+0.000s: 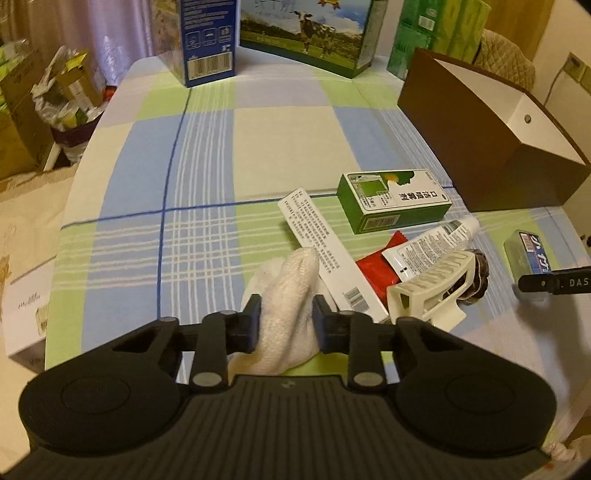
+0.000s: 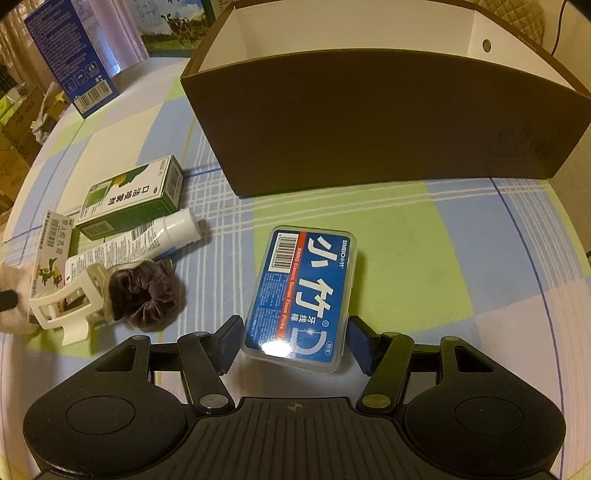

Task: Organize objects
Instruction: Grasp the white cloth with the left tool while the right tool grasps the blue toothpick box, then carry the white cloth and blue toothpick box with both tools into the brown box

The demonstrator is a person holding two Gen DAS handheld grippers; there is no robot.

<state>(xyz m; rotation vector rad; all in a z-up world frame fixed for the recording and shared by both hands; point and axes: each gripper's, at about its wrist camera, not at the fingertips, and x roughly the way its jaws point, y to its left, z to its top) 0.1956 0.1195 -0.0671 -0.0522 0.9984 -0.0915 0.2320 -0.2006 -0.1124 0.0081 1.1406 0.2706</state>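
Observation:
A white sock (image 1: pixel 291 295) lies near the table's front edge, and my left gripper (image 1: pixel 287 325) is shut on it. Right of it are a long white carton (image 1: pixel 321 251), a red packet (image 1: pixel 376 271), a white tube (image 1: pixel 432 247), a green box (image 1: pixel 391 201), a white hair clip (image 1: pixel 432 291) and a dark scrunchie (image 2: pixel 147 291). In the right wrist view my right gripper (image 2: pixel 294 343) stands open around the near end of a blue floss-pick case (image 2: pixel 299 295), with small gaps on both sides. Behind the case stands an open brown box (image 2: pixel 369 129) with a white inside.
A blue carton (image 1: pixel 207 37), a cow-print box (image 1: pixel 306 33) and green packs (image 1: pixel 436 33) stand at the table's far edge. The checked tablecloth (image 1: pixel 207 166) is bare at left and centre. Cardboard boxes and bags (image 1: pixel 44 110) sit beyond the left edge.

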